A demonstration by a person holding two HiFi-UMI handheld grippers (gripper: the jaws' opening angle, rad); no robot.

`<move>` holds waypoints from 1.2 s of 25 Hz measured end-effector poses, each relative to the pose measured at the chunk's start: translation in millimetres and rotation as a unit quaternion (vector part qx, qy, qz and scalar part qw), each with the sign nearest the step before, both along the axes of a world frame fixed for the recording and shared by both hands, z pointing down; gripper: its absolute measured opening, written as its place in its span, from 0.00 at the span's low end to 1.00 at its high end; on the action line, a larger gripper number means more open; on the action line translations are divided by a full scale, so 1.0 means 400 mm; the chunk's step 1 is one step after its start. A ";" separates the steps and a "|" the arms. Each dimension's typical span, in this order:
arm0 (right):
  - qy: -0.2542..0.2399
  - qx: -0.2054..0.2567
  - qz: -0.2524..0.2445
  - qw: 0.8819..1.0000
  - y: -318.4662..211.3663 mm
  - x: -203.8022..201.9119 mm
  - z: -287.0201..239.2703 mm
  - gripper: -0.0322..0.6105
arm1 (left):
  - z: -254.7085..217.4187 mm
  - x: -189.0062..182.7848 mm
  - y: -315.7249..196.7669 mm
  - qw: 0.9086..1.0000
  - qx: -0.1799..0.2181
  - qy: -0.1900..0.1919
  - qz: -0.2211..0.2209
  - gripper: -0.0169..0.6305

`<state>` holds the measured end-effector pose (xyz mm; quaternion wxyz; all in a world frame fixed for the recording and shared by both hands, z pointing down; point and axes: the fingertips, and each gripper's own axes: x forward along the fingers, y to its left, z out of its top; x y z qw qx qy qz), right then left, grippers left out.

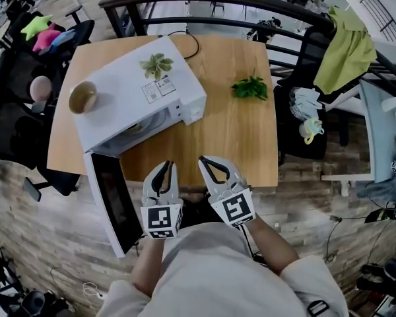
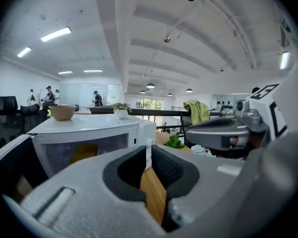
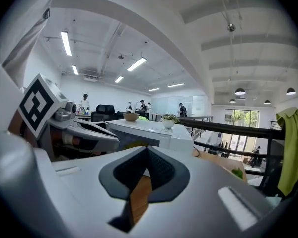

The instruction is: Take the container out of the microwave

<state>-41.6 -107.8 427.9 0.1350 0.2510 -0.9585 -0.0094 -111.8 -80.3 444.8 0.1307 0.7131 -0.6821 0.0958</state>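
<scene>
The white microwave [image 1: 129, 91] sits at an angle on the left half of the wooden table [image 1: 231, 137]. Its dark-windowed door [image 1: 112, 200] is swung open past the table's near left corner. Inside the open cavity I can make out the container [image 1: 137, 127], a yellowish shape toward the front. It is too dim for me to tell its form. From the left gripper view it shows as a yellow patch [image 2: 83, 151] low in the opening.

I hold both grippers side by side at the table's near edge, around its middle, pointing toward the microwave and clear of it. The left gripper [image 1: 165, 166] is nearer the open door. Its fingers stand a narrow slit apart [image 2: 148, 150], with only bare table wood showing through and nothing between them. The right gripper [image 1: 208, 160] has its tips drawn together [image 3: 147, 150] and is also empty.

On the microwave's top, a tan bowl [image 1: 83, 98] stands by the left end and a small potted plant [image 1: 156, 65] by the far edge. A sprig of green leaves [image 1: 250, 88] lies on the table toward the far right corner. Beyond the right edge, a yellow-green cloth [image 1: 346, 51] is draped over a chair.
</scene>
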 end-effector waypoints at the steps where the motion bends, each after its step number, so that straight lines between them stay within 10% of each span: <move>1: 0.000 -0.002 -0.011 1.000 -0.009 -0.002 0.007 0.07 | 0.009 -0.004 -0.006 1.000 -0.007 -0.004 -0.006 0.09; 30: -0.012 -0.050 -0.057 0.997 -0.157 -0.049 0.150 0.07 | 0.178 -0.128 -0.109 0.989 -0.114 -0.081 -0.053 0.09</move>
